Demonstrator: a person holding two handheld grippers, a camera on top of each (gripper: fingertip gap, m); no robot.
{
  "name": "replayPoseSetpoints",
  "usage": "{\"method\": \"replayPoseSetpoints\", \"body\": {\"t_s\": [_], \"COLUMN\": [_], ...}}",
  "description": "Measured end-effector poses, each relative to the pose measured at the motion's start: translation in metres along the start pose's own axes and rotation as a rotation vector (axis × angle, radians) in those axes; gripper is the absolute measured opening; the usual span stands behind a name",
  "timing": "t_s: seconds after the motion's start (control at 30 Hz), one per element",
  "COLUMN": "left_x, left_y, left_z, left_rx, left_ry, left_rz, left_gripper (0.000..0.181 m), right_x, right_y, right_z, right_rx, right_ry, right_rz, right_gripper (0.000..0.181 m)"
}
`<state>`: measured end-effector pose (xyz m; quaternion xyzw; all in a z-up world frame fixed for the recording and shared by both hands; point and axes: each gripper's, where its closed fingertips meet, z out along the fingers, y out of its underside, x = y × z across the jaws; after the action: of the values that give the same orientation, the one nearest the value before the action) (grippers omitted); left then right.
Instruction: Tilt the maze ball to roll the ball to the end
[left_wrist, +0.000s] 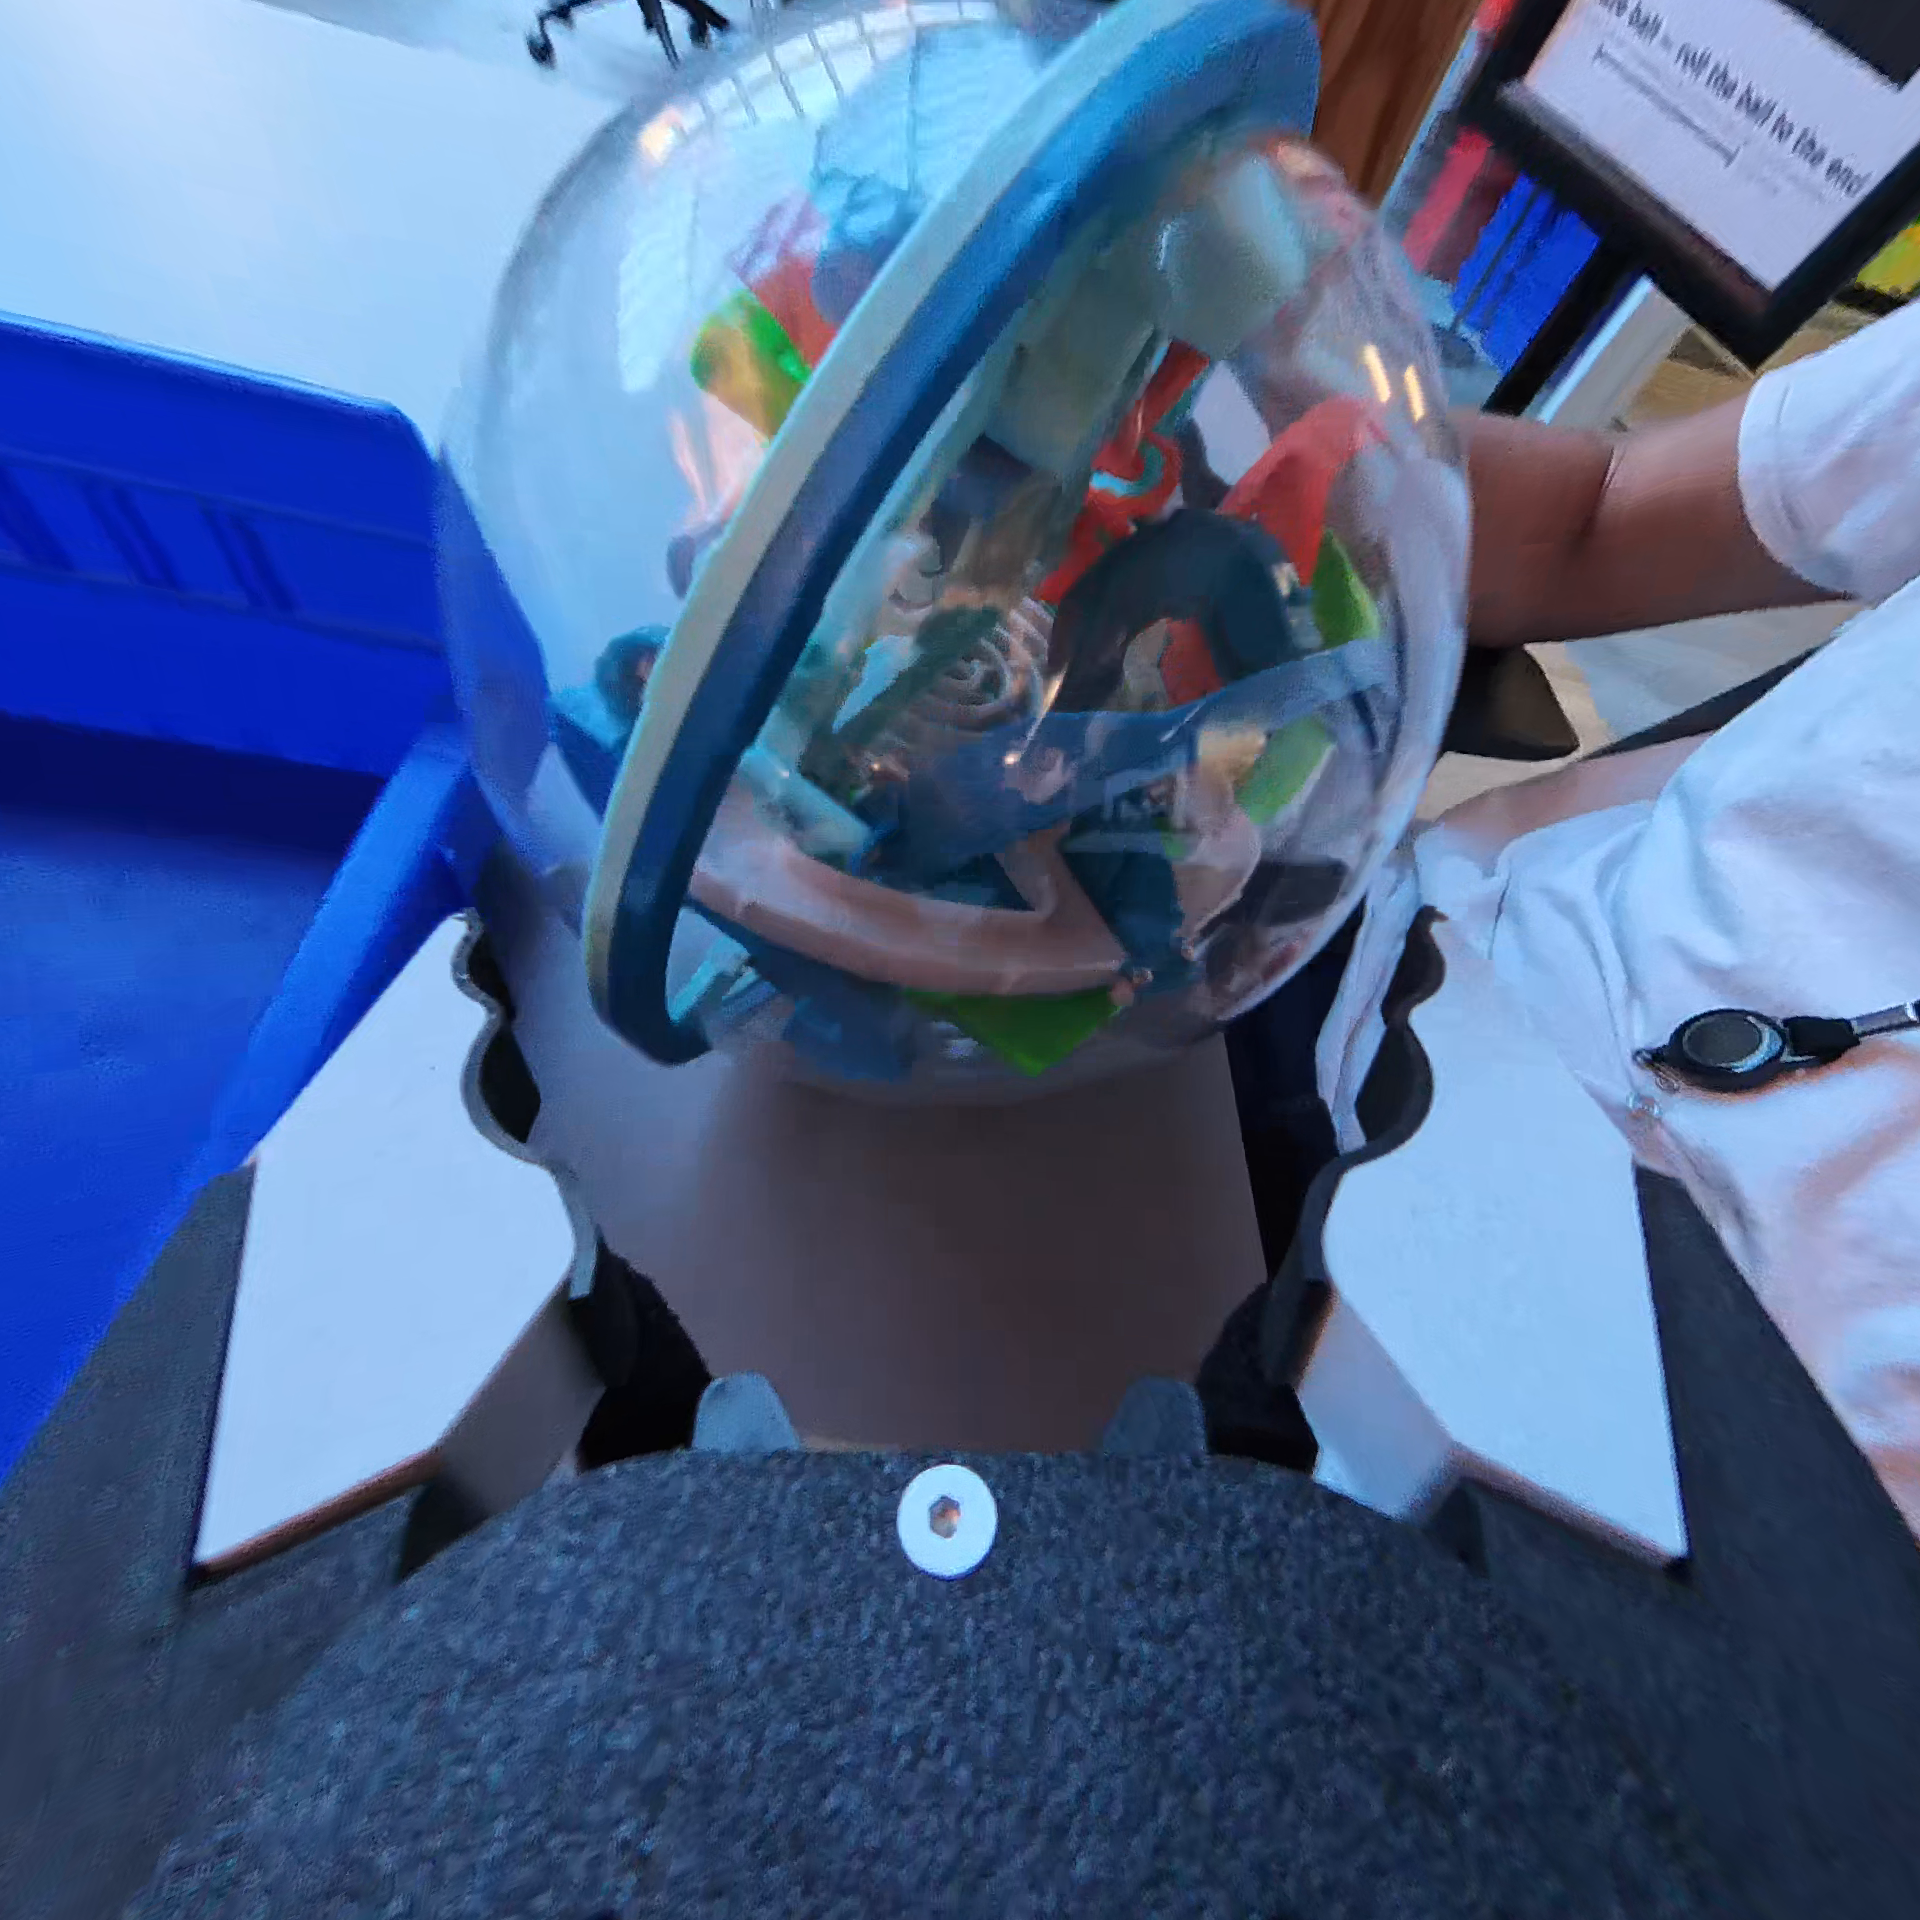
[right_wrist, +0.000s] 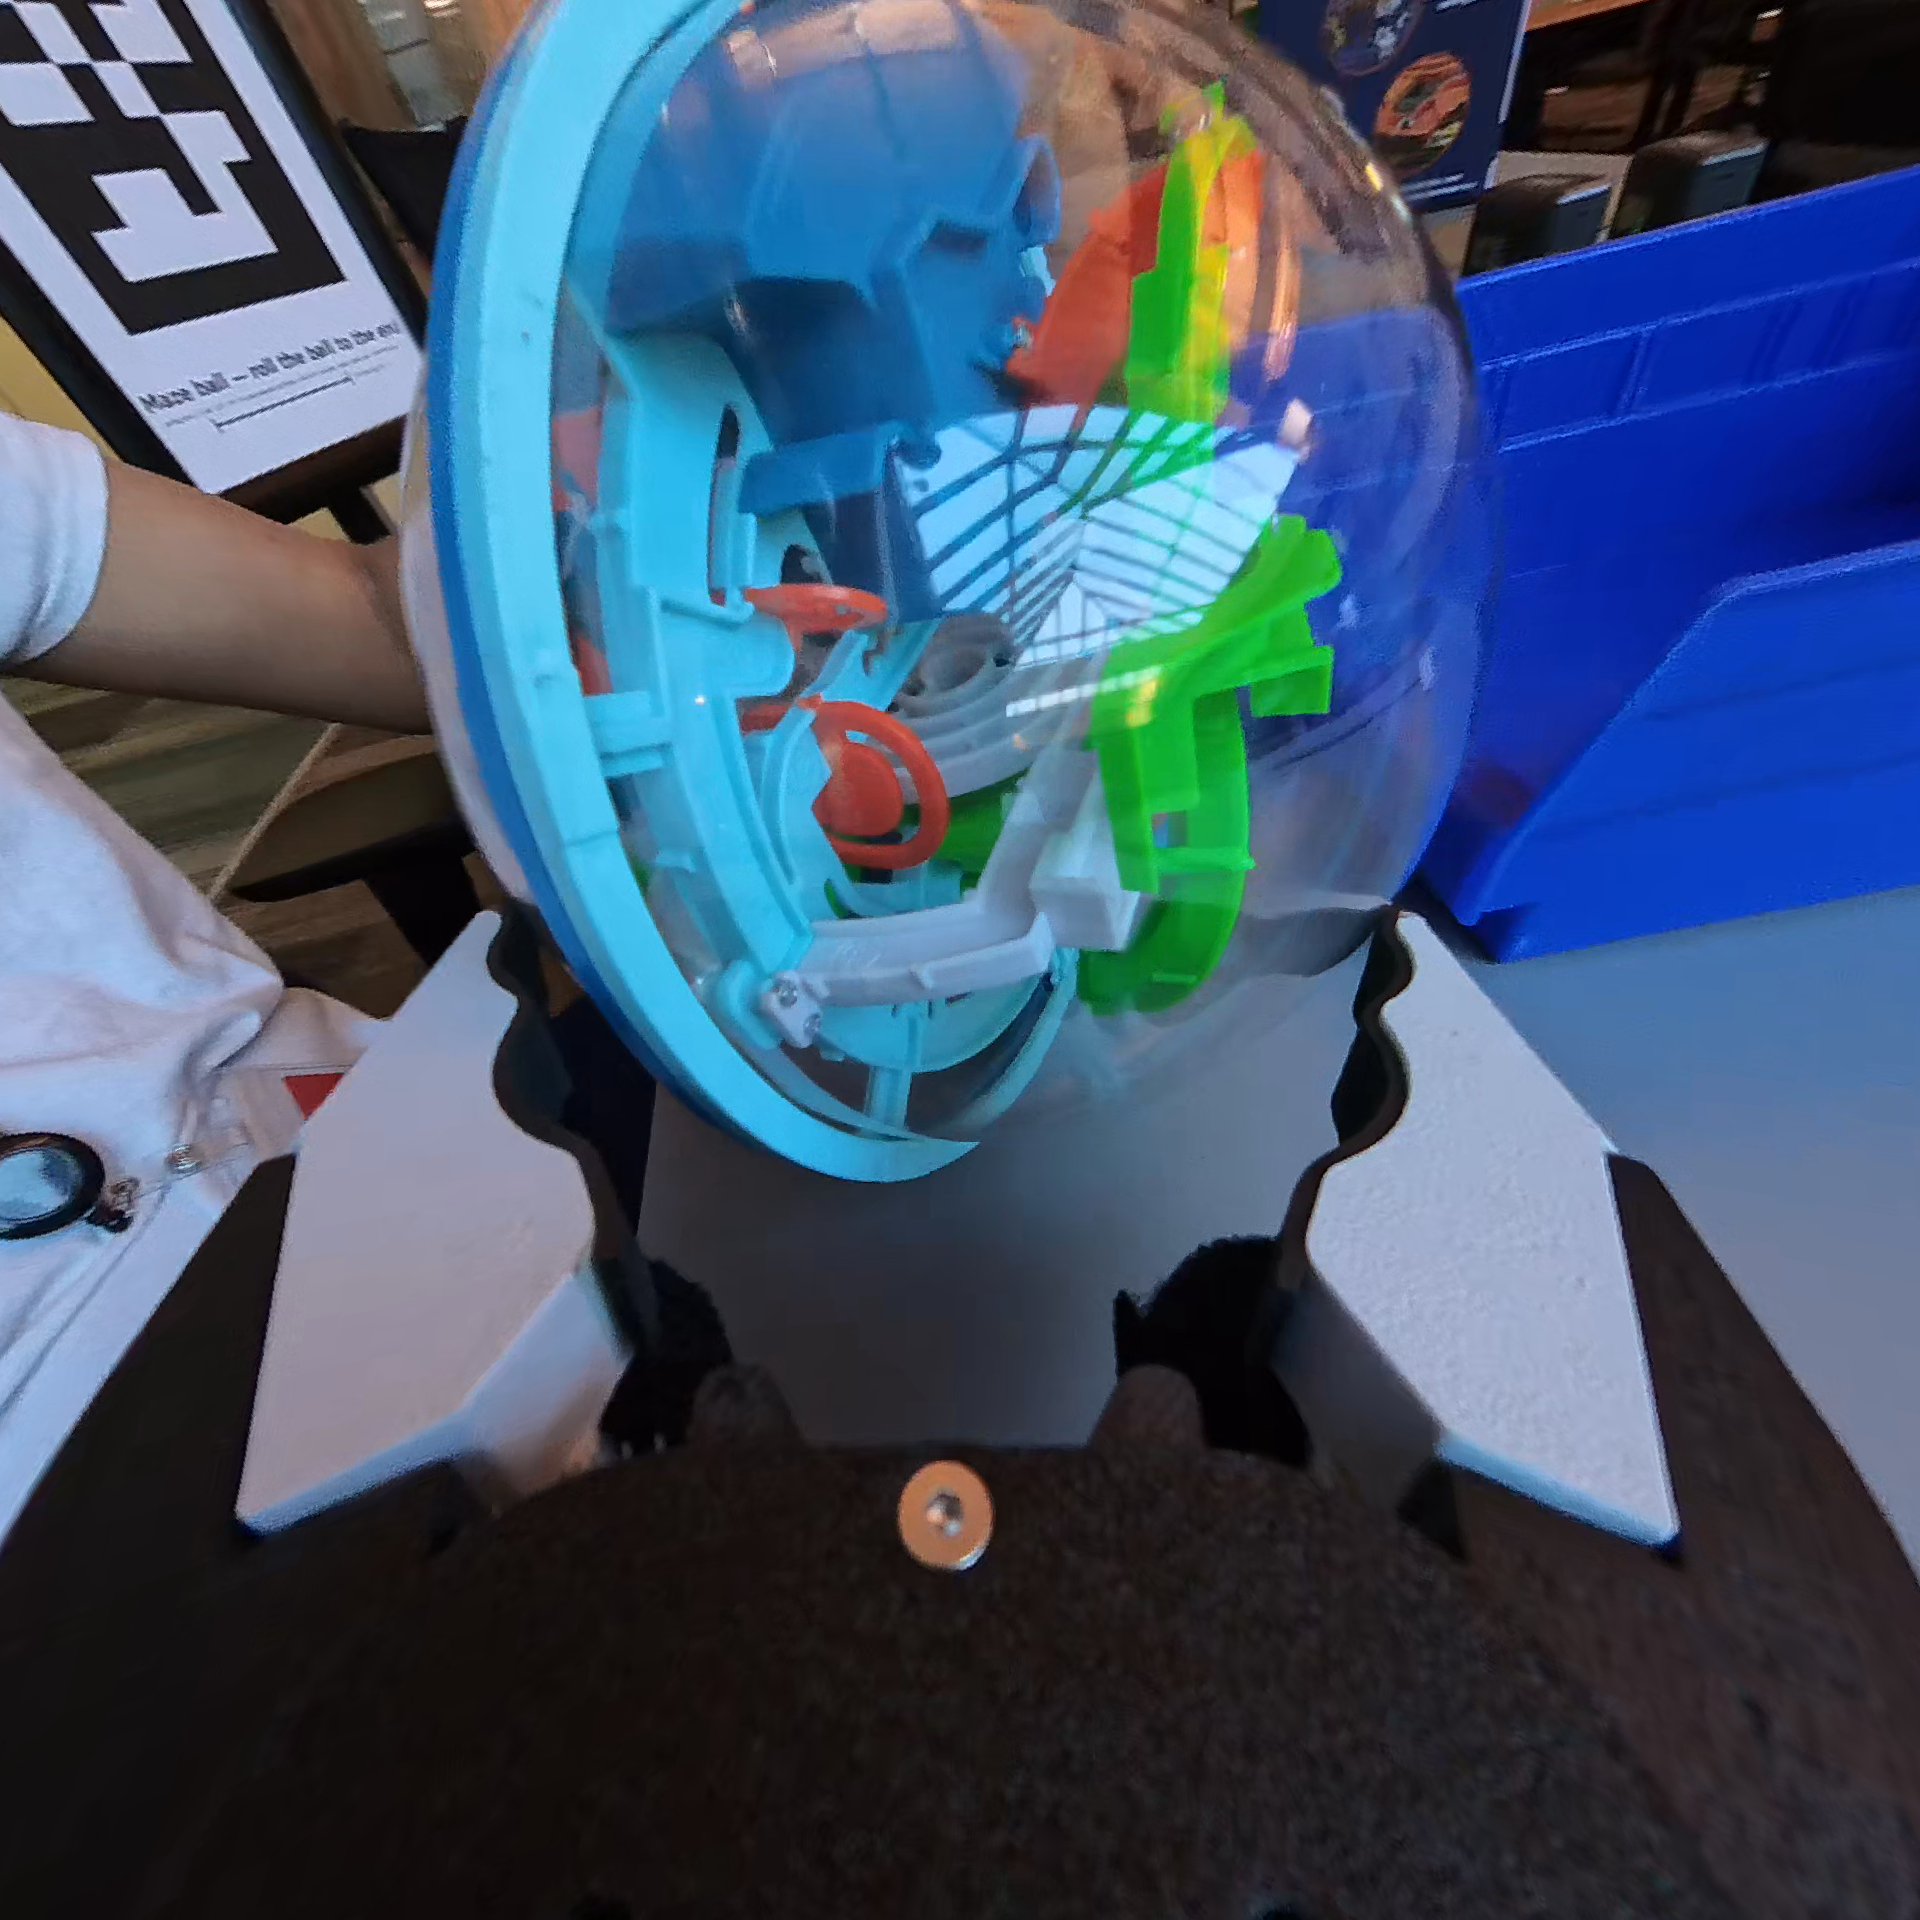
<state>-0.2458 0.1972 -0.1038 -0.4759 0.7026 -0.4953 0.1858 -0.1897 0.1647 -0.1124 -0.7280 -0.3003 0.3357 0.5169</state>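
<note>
In the left wrist view, the left gripper (left_wrist: 951, 1039) has its two black wavy fingers (left_wrist: 499, 1049) spread wide apart. The big clear plastic maze ball with a blue ring around its middle (left_wrist: 951, 582) sits between the finger tips. It looks pressed against them, but the picture is blurry there, so I cannot tell for sure if they squeeze it. The ball is up off the white table top (left_wrist: 395, 1247). Its blue ring is tilted, leaning over to the left. Inside are green, red, blue and white tracks. A deep blue plastic bin (left_wrist: 208, 675) is just beside the ball on the left. A person's bare arm (left_wrist: 1590, 520) in a white shirt sleeve (left_wrist: 1829, 457) reaches behind the ball on the right.

In the right wrist view, the right gripper (right_wrist: 951, 1039) also has its jaws wide apart, with the same ball (right_wrist: 935, 582) between the tips. Here the ring stands on the left side. The blue bin (right_wrist: 1704, 582) is on the right. A black-framed white sign (right_wrist: 197, 239) stands far left, behind the arm (right_wrist: 229, 634).
</note>
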Motion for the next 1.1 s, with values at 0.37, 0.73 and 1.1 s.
{"method": "replayPoseSetpoints", "body": {"t_s": [0.37,0.73,1.1], "left_x": [0.020,0.037,0.054], "left_y": [0.011,0.011,0.028], "left_z": [0.009,0.018,0.038], "left_rx": [0.050,0.077,-0.027], "left_ry": [-0.012,0.014,0.082], "left_rz": [-0.187,-0.130,-0.186], "left_gripper": [0.154,0.154,0.153], "right_x": [-0.017,-0.030,-0.037], "right_y": [-0.005,-0.036,-0.045], "right_z": [0.001,-0.012,-0.017], "right_rx": [-0.019,-0.008,-0.022], "right_ry": [-0.135,-0.066,-0.054], "right_rz": [0.203,0.122,0.168], "right_gripper": [0.149,0.148,0.149]}}
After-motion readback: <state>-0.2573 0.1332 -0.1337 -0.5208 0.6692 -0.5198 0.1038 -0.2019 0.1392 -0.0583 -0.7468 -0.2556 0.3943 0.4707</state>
